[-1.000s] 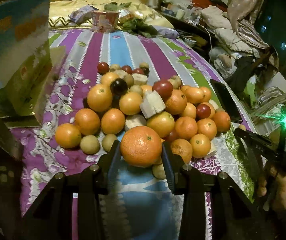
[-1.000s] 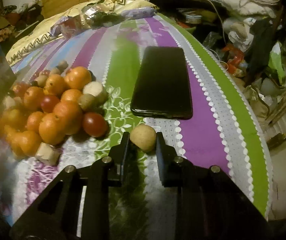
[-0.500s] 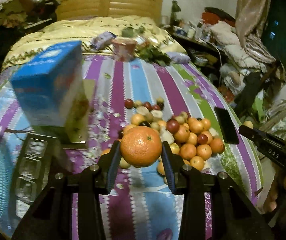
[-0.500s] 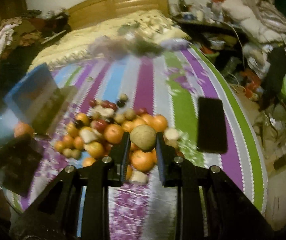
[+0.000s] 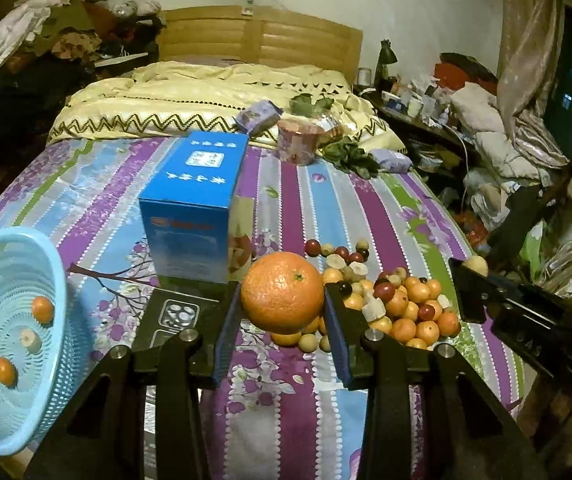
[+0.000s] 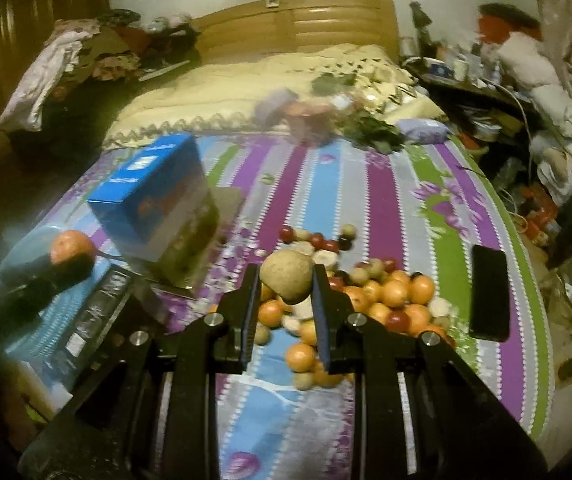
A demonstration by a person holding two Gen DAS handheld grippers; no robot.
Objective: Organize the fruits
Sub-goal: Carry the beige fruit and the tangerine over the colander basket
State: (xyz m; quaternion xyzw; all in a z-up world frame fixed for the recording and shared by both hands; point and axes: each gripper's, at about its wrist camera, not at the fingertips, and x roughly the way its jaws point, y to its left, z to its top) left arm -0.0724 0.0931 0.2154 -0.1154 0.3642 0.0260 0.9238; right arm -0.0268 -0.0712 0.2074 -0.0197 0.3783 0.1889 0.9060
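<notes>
Both tools loaded, fruit lifted above the bed

Your left tool [image 5: 281, 304] grips the orange [image 5: 281, 287]; your right tool [image 6: 286, 280] clamps a brownish fruit [image 6: 286, 271] — probably a kiwi. Swing fast toward the blue basket [image 5: 51, 360] and either may slip out.

The light blue basket [image 5: 25, 280] is cut off by the left wrist view's left edge. The large orange [image 5: 281, 287] hides part of the fruit pile [image 5: 402, 304] behind it. In the right wrist view the left claw [image 6: 51, 276] is a dark blur, and the things by the pillows [image 6: 310, 116] are smeared beyond telling
</notes>
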